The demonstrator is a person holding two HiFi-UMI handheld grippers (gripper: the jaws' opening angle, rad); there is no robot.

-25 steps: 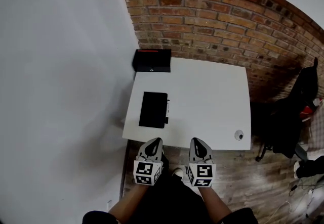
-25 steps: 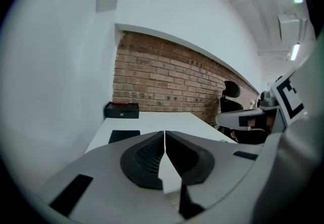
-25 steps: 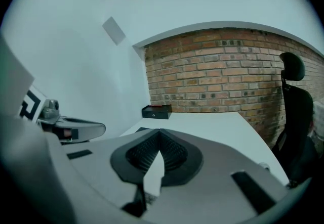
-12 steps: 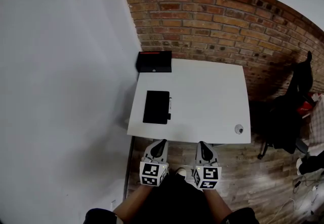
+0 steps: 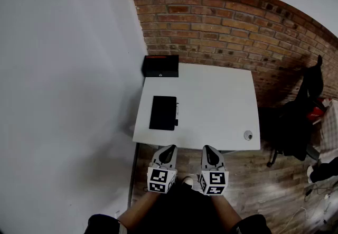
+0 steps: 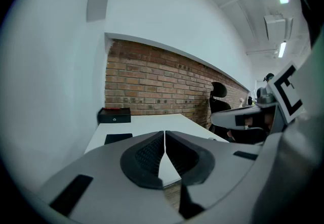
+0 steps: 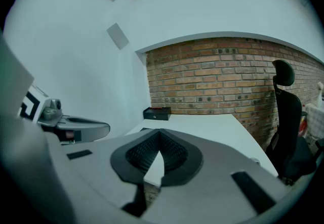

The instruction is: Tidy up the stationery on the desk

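You face a plain corner room: a white wall (image 5: 63,95) on your left, a brick wall (image 5: 211,21) at the back, a wooden floor (image 5: 264,185) underfoot and a black office chair (image 5: 296,122) well off to the right. The white table (image 5: 216,106) fills that corner, and its top looks smooth and hard, so flat things will likely slide on it rather than lift cleanly. At its far left corner sits a black box (image 5: 160,66) with a red strip along the back. It looks rigid and is probably the heaviest piece, best taken across its side walls. Nearer you, on the left half, lies a black notebook (image 5: 163,113), thin, flat and low, so take it at an edge, perhaps after sliding it to the table's rim. Just beside its right edge lies what may be a pen (image 5: 176,114), too small to be sure. It would be light and apt to roll, so pinch it across the middle. The left gripper (image 5: 169,147) and right gripper (image 5: 207,148) hover short of the near edge, fingers pressed together, holding nothing.
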